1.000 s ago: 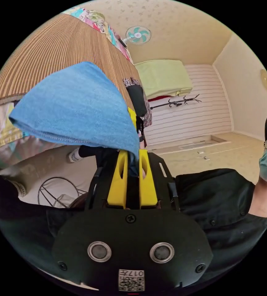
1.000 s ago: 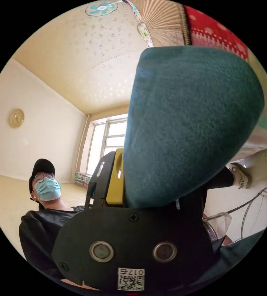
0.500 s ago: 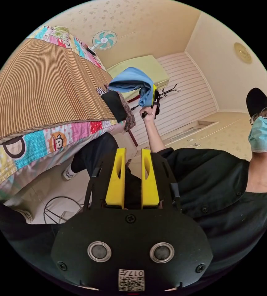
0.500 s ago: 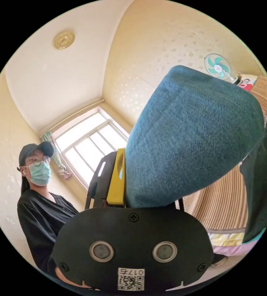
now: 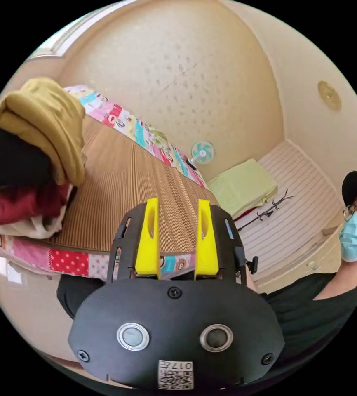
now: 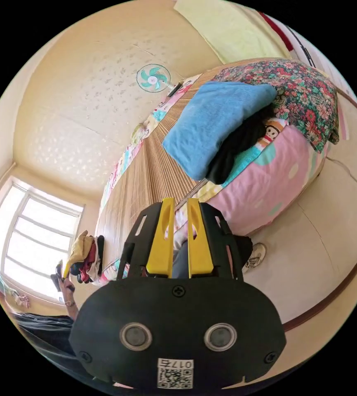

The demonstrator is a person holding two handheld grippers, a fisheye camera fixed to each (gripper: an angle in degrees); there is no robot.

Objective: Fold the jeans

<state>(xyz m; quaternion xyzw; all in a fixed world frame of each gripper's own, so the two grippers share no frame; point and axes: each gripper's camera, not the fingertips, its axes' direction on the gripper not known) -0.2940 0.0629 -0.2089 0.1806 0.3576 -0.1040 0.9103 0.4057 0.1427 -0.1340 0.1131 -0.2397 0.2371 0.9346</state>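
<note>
The folded blue jeans (image 6: 215,123) lie on top of a black garment (image 6: 236,144) at the end of the bed, beside a floral cloth (image 6: 302,95). My right gripper (image 6: 180,202) hangs back from them below the bed's edge, its yellow jaws a narrow gap apart and holding nothing. My left gripper (image 5: 175,202) stands open with its jaws wide apart and empty, pointing over the bamboo mat (image 5: 145,181) on the bed. A pile of unfolded clothes (image 5: 38,140) with a mustard piece on top sits to its left.
The same clothes pile (image 6: 83,255) sits at the bed's far end in the right gripper view, with a hand (image 6: 65,284) near it. A person in a black top (image 5: 310,317) stands at the right. A fan (image 5: 202,152) and a green cover (image 5: 242,185) lie beyond the bed.
The right gripper let go of the jeans, which now rest on the stack at the bed's end. The left jaws have spread wider. Both cameras swung toward the bed.
</note>
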